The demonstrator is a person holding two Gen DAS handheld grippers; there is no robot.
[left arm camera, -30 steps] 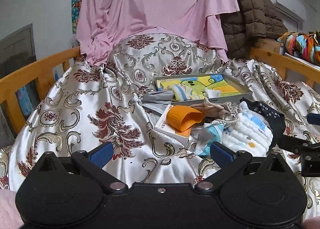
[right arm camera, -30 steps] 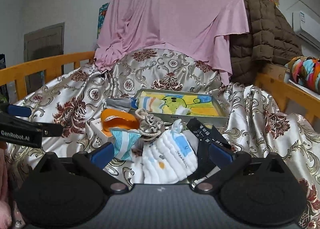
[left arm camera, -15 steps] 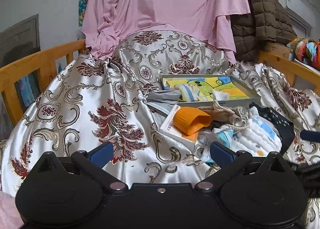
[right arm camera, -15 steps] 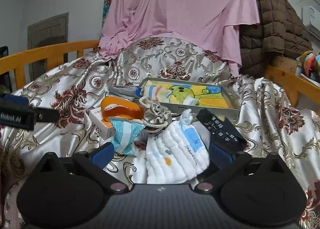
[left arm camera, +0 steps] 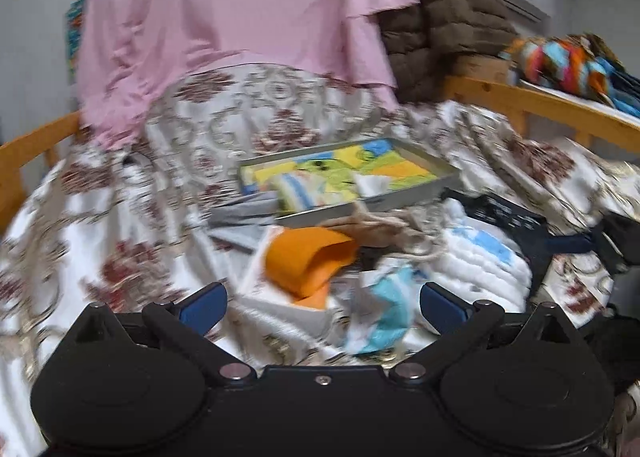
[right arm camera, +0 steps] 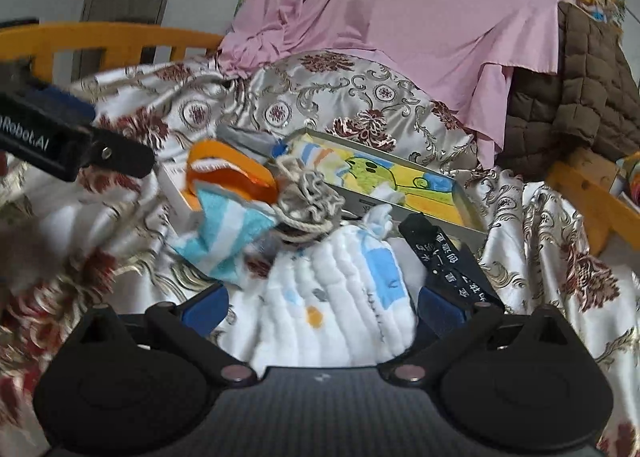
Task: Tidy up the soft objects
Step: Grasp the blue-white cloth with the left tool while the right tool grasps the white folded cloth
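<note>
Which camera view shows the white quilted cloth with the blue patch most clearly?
The right wrist view: the white quilted cloth lies close and sharp between the open right tongs. The left wrist view shows the same cloth at the right, blurred by motion.

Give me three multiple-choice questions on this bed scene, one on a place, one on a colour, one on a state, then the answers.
1. Where does the white quilted cloth lie?
A. In the tray
B. Between the right tool's fingers
C. On the wooden rail

2. What colour is the sheet draped at the back?
A. Pink
B. Green
C. Black

3. How are the left tool's jaws?
A. Shut on the orange item
B. Shut on nothing
C. Open, holding nothing

Answers: 1 B, it sits between the blue pads, ungripped. 2 A, pink fabric hangs there. 3 C, the pads stand wide apart.
</note>
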